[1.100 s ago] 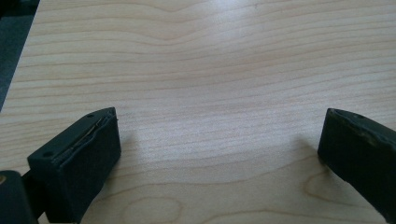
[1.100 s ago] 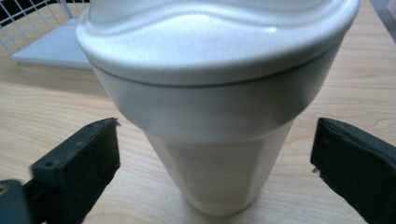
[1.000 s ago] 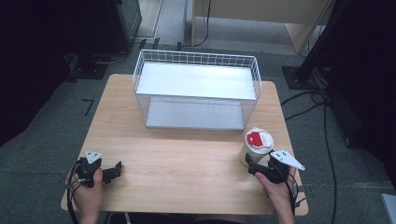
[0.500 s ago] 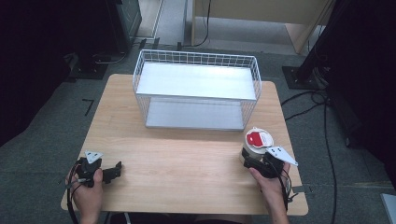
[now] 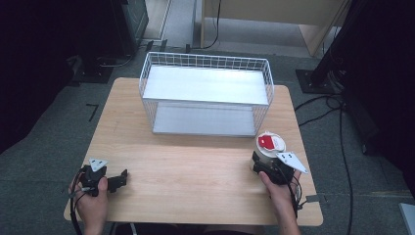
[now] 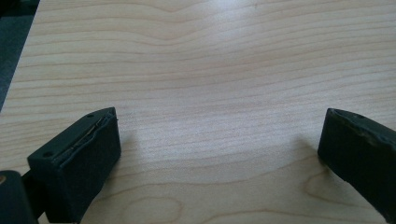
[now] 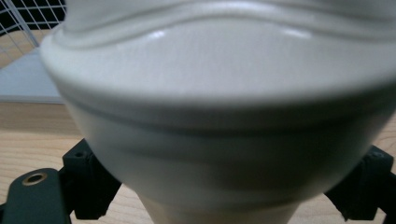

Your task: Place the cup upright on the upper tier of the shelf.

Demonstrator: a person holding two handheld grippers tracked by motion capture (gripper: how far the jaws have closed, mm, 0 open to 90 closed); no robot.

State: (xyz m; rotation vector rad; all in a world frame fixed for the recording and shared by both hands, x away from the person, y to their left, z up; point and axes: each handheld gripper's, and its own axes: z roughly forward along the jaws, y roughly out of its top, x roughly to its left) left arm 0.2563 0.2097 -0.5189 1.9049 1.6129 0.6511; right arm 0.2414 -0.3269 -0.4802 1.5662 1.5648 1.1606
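Both right tool (image 5: 260, 164) jaws (previously apart) around cup (image 5: 269, 147)

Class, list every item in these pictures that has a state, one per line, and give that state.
white cup: upright on the table, red-and-white lid on, between the right tongs' jaws.
right tongs: jaws on either side of the cup's lower body; firm contact cannot be told.
left tongs: open, empty, low over bare wood.
wire basket: upright, nothing inside.

Light wooden table (image 5: 195, 171) with wire basket (image 5: 205, 98) and white cup (image 5: 268, 147).
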